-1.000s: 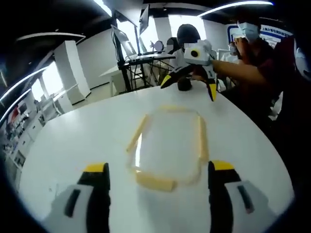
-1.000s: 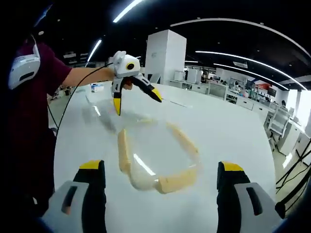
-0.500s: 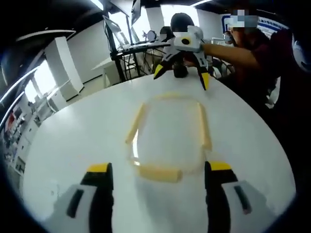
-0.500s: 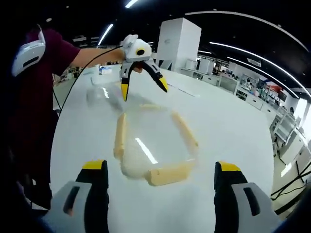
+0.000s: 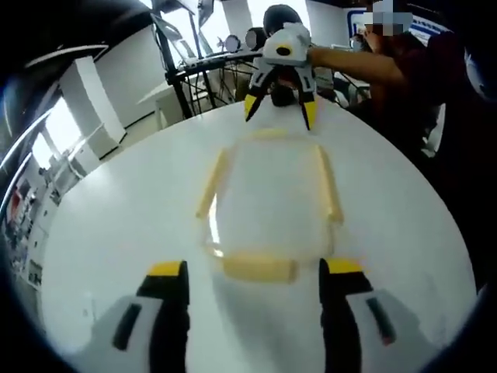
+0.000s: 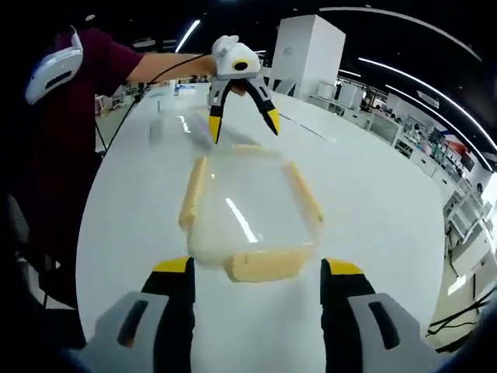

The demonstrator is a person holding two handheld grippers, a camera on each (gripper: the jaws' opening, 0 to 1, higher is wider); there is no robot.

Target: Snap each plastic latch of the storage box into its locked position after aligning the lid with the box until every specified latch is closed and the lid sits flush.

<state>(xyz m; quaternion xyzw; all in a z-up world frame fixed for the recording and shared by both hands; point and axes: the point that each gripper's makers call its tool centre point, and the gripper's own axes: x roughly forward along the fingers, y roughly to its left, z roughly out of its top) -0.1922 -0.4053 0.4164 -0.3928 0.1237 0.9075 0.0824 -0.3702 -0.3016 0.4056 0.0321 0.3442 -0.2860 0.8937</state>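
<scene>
both grippers are spread wide and hold nothing. the left gripper brackets the near yellow latch of the clear storage box, its jaws just off the corners; the right gripper does likewise at the opposite latch. the box lies flat mid-way on a round white table in a bright office with a white pillar and ceiling strip lights

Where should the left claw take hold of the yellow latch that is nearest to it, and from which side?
Probably at its middle. The nearest latch is a long bar across the clear storage box's near end, lying between the open left claw's tips. Come straight in from this end and press it toward the box wall.
</scene>
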